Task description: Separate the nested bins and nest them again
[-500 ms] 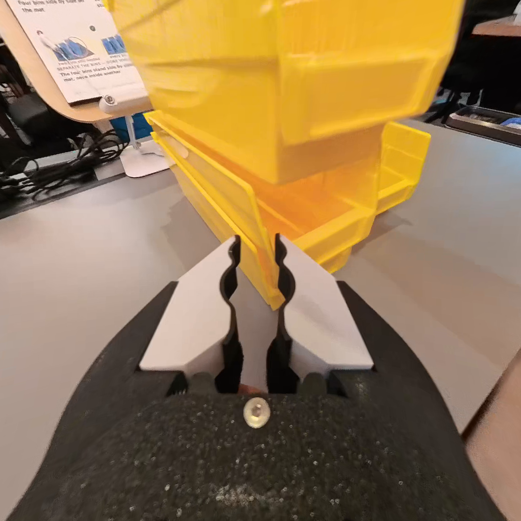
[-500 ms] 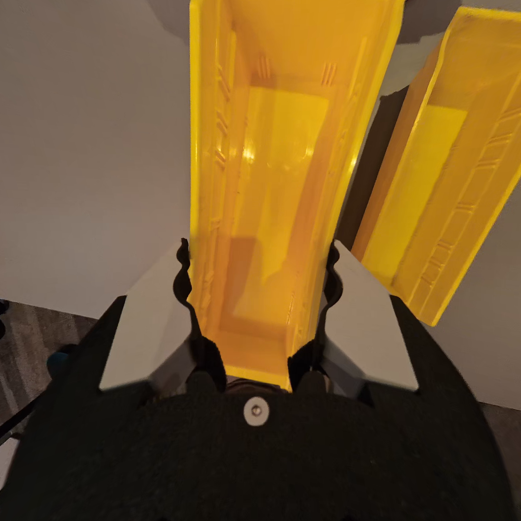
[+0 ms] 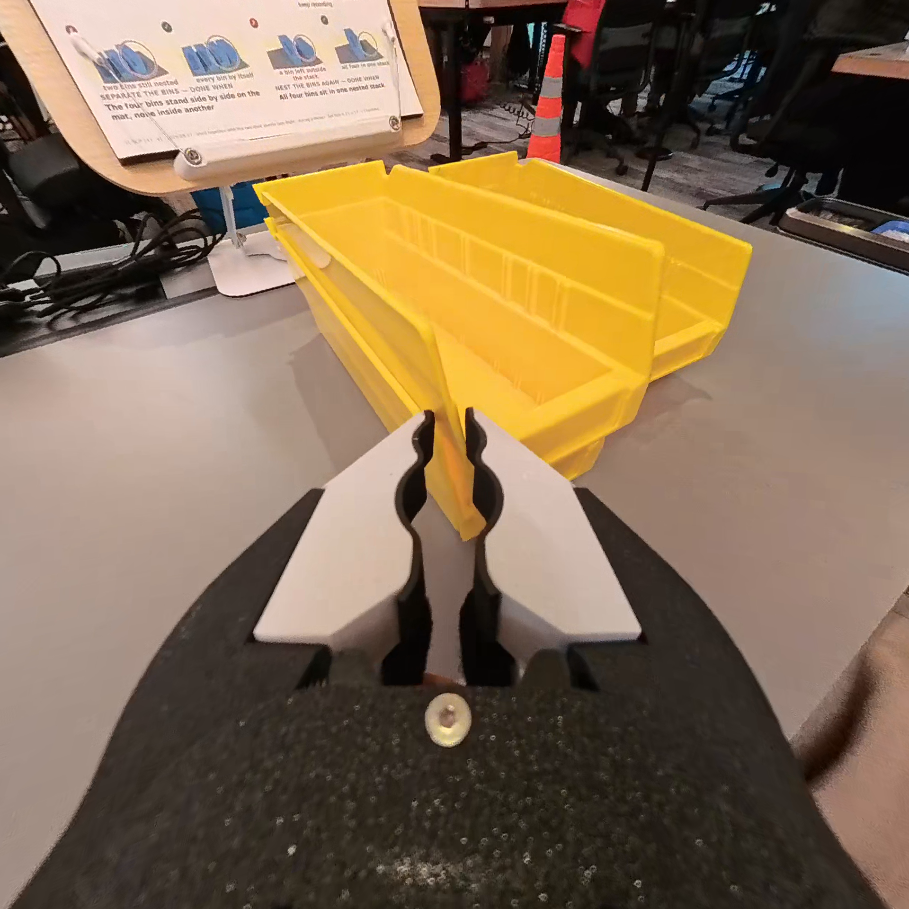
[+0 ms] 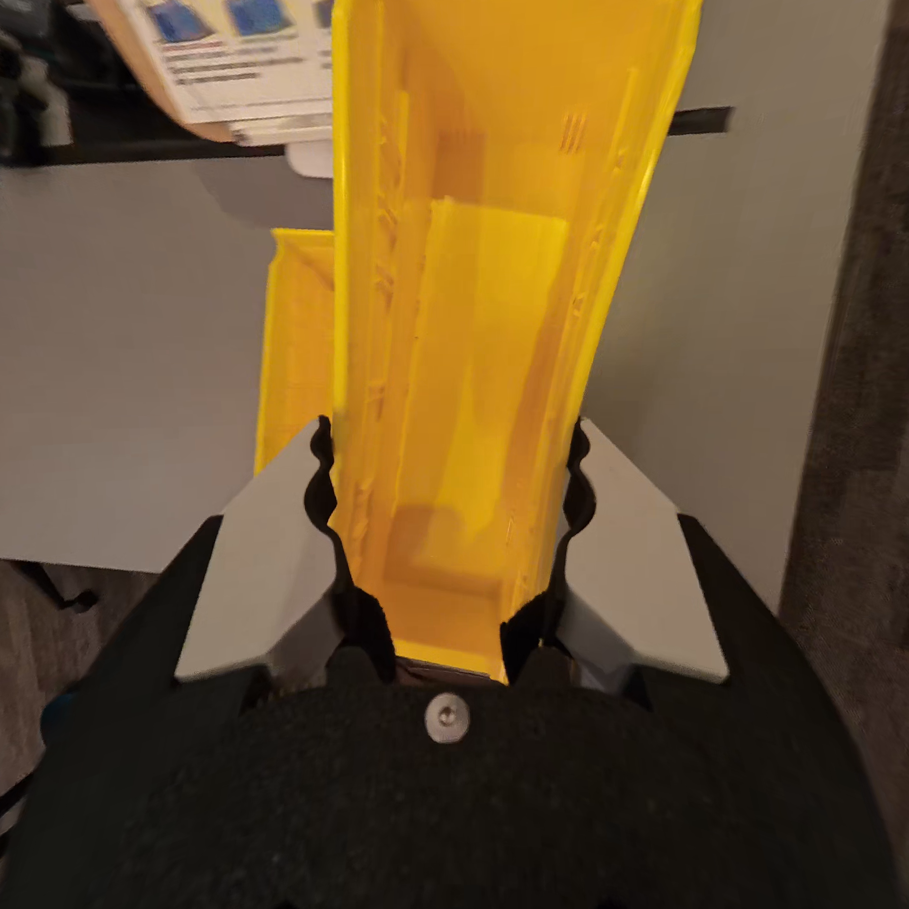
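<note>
Left wrist view shows the left gripper (image 3: 450, 467) clenched on the near side wall of the nested stack (image 3: 472, 315), yellow bins standing on the grey desk (image 3: 147, 442). At least two rims show on that wall, one just under the other, so bins there are not yet parted. Just beyond the stack, side by side with it and seemingly touching, stands a single bin (image 3: 688, 246). Behind the stack, at the far desk edge, an instruction board (image 3: 236, 74) rises on a white stand, and farther off than that an orange cone (image 3: 551, 103) stands on the floor.

Right wrist view, somewhat blurred, shows the right gripper (image 4: 450, 521) grasping a lifted bin (image 4: 492, 295) across its width near one end, a finger (image 4: 275, 531) outside each side wall. This bin is in the air above the desk. Part of another yellow bin (image 4: 295, 344) lies on the desk below it and to its left; which one it is I cannot tell.

My reading: the separating step is in hand, the left gripper pinning the stack while the right carries off a freed bin. The next move calls for setting the lifted bin down level on bare desk beside the stack, clear of the other bins, then releasing it. The left grip should hold until then.
</note>
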Demonstrator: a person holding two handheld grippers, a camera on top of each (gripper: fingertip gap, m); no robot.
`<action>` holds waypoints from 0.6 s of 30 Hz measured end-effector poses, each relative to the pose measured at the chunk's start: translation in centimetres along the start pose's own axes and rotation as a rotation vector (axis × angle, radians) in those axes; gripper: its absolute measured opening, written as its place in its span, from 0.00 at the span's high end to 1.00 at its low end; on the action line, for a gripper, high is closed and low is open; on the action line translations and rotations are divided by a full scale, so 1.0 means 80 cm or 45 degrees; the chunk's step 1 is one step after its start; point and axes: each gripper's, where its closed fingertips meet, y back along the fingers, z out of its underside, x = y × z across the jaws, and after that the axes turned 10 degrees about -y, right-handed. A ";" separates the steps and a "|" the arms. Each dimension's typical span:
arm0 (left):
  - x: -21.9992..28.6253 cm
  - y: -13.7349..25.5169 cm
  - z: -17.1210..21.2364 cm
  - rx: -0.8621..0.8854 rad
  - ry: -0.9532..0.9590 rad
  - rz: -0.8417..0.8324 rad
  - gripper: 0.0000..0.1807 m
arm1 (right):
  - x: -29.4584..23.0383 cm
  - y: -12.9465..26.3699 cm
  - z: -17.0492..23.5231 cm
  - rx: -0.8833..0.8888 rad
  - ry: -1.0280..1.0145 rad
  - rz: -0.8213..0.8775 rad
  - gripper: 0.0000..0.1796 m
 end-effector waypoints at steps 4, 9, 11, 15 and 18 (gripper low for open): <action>0.001 0.001 0.002 -0.019 -0.032 -0.005 0.95 | 0.111 -0.031 0.003 -0.040 -0.062 0.082 0.47; 0.001 0.003 0.003 -0.038 -0.031 -0.025 0.96 | 0.208 -0.142 0.029 -0.148 -0.150 0.063 0.47; 0.002 0.003 0.003 -0.047 -0.010 -0.040 0.96 | 0.229 -0.187 0.038 -0.195 -0.161 0.039 0.47; 0.003 0.005 0.003 -0.045 0.052 -0.071 0.96 | 0.248 -0.250 0.046 -0.259 -0.123 0.023 0.45; 0.003 0.004 0.002 -0.051 0.061 -0.091 0.96 | 0.243 -0.271 0.039 -0.245 -0.068 -0.007 0.45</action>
